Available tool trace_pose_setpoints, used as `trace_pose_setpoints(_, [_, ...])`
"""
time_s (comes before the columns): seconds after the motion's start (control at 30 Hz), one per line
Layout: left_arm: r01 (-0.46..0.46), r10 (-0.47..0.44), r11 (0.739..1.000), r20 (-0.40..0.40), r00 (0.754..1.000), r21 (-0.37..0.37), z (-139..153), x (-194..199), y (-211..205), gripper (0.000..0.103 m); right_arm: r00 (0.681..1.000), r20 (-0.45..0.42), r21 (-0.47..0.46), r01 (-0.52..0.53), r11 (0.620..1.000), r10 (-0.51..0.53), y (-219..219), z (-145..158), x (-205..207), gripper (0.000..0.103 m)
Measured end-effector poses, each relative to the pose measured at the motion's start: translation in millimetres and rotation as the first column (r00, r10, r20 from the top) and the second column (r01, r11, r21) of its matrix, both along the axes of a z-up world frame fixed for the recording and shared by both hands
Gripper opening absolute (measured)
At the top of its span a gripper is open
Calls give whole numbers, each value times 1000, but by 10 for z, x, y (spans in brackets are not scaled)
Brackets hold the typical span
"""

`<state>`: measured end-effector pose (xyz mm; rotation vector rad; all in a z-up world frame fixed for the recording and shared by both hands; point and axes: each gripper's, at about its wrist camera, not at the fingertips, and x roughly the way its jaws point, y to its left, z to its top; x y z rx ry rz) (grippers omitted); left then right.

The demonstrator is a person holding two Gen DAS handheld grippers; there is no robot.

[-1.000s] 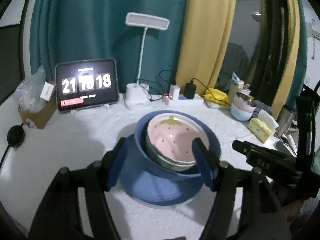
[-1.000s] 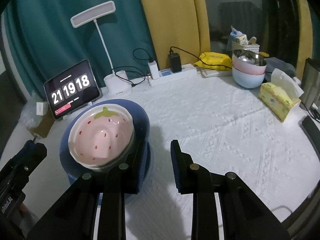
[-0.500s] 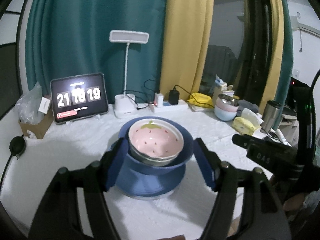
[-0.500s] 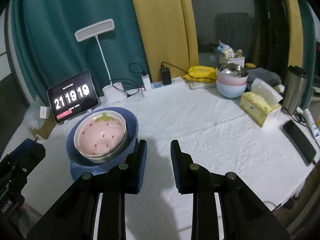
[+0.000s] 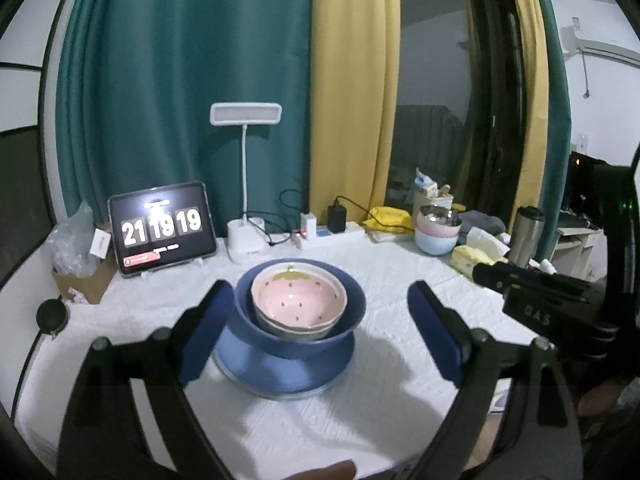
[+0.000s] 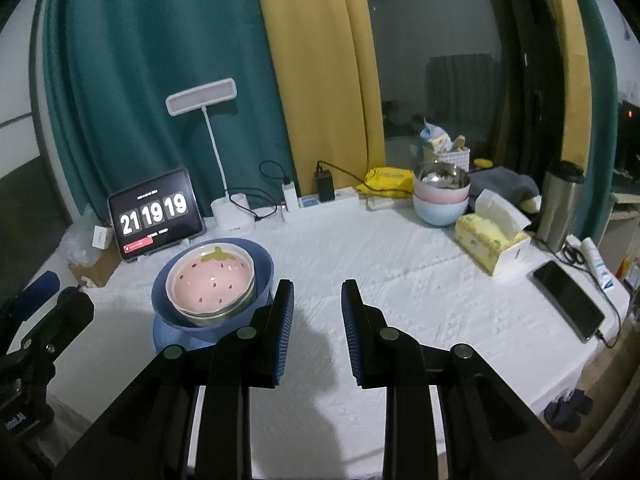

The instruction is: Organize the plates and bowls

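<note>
Bowls: one stack [image 5: 298,320] is sitting on the white tablecloth [image 5: 320,420], left of centre — a strawberry bowl [image 5: 299,299] nested in a pale bowl [image 5: 296,330], inside a dark blue bowl [image 5: 352,308], on a blue plate [image 5: 280,376].
Second stack: three bowls [image 6: 440,192] are standing at the far right edge of the table: steel inside pink inside light blue.
Left gripper [image 5: 320,328]: pointing slightly downward at the stack, its jaws are opening wide; the blue pads [image 5: 204,336] are flanking the stack without pressing on it.
Right gripper [image 6: 316,320]: hovering over bare cloth just right of the stack, angled down; its fingers are standing narrow, with nothing between them.
Count: four pieces in the near stack, three in the far one.
Around: a tablet clock [image 5: 160,228] and a white desk lamp [image 5: 246,184] are standing behind the stack; a power strip [image 6: 320,200], a tissue box [image 6: 492,240], a steel tumbler [image 6: 560,204] and a phone [image 6: 568,300] are lying or standing to the right.
In the way: nothing is lying between either gripper and the near stack.
</note>
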<state>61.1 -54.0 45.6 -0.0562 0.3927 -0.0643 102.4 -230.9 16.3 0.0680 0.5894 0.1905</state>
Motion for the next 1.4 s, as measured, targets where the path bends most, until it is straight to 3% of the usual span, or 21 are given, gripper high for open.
trace_pose_setpoints(0.77, [-88, 86, 996, 59, 995, 26, 430, -188, 147, 95, 993, 114, -12, -26, 1000, 27, 22, 415, -333, 28])
trace_pose_setpoints(0.83, [-90, 89, 996, 65, 994, 20, 471, -198, 174, 95, 992, 119, -10, -32, 999, 32, 27, 433, -345, 30])
trace_pose_setpoints(0.93, [-96, 95, 995, 70, 993, 16, 519, -201, 199, 95, 990, 133, -6, -43, 999, 43, 28, 477, -363, 42])
trace_pose_setpoints(1.4, [-124, 122, 992, 96, 988, 15, 717, -216, 278, 95, 983, 181, -10, -42, 999, 43, 13, 660, -390, 45])
